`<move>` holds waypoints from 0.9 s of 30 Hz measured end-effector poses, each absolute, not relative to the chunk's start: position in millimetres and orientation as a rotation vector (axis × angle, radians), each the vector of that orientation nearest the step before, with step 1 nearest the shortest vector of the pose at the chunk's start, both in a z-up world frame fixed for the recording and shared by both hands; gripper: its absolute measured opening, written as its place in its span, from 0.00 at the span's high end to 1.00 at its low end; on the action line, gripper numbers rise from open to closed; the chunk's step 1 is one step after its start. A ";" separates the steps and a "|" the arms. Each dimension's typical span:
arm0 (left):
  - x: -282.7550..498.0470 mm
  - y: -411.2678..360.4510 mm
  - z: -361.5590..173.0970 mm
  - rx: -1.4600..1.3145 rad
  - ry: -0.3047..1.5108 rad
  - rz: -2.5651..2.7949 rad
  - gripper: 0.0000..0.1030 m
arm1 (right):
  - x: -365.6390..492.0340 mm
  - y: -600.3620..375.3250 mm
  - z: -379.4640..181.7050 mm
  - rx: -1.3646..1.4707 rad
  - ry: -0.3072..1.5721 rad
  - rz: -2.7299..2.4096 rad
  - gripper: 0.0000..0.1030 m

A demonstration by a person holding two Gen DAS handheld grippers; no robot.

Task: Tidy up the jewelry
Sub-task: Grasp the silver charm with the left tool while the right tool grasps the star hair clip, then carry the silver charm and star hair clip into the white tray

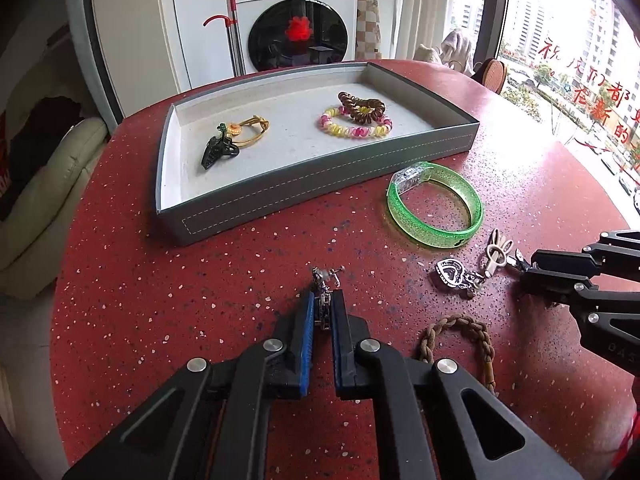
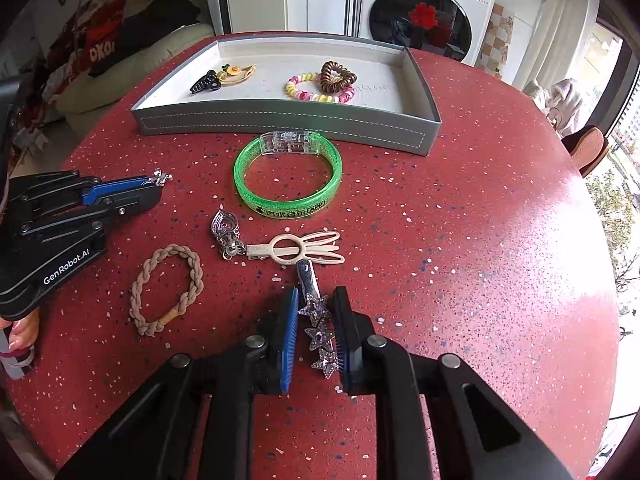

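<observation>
left gripper (image 1: 325, 300) clenched on small silver earring (image 1: 322, 280), pinched between blue ribbed pads, presumably for carry to grey tray (image 1: 312, 196). right gripper (image 2: 316, 320) straddles star hair clip (image 2: 318, 320), rhinestone stars on metal bar; whether pads are pressed on it cannot be told.

tray: stitched leatherette walls, pale flat lining; coiled hair ties (image 1: 356, 118) and black claw clip (image 1: 216, 150) already grouped inside, judged sorted.

near front of tray, on red speckled table (image 2: 480, 240): glittery green bangle (image 2: 288, 178), braided tan hair tie (image 2: 166, 290), cream bunny clip (image 2: 296, 250), heart pendant (image 2: 225, 226), judged still unsorted.
</observation>
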State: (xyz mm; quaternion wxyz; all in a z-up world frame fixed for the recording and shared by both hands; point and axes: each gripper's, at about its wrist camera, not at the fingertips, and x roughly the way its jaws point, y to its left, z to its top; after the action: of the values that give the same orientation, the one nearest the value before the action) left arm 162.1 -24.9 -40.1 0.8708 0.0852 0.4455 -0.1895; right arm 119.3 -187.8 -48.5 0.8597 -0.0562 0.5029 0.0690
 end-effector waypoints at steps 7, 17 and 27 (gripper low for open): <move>164.9 -9.1 -33.8 0.075 0.941 -0.405 0.74 | 117.3 -202.2 -40.1 -0.024 1.039 0.141 0.82; 167.1 3.7 -10.7 0.011 0.903 -0.414 0.74 | 123.5 -217.8 -26.8 0.092 1.007 0.148 0.82; 188.0 1.7 18.6 0.008 0.830 -0.411 0.74 | 149.9 -219.3 3.1 0.123 0.948 0.168 0.82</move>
State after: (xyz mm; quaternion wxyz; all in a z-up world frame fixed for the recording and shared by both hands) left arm 188.0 1.7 18.6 0.8948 0.0040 0.4002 -0.1980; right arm 149.9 -219.3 3.1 0.8845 0.0593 0.4557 0.0806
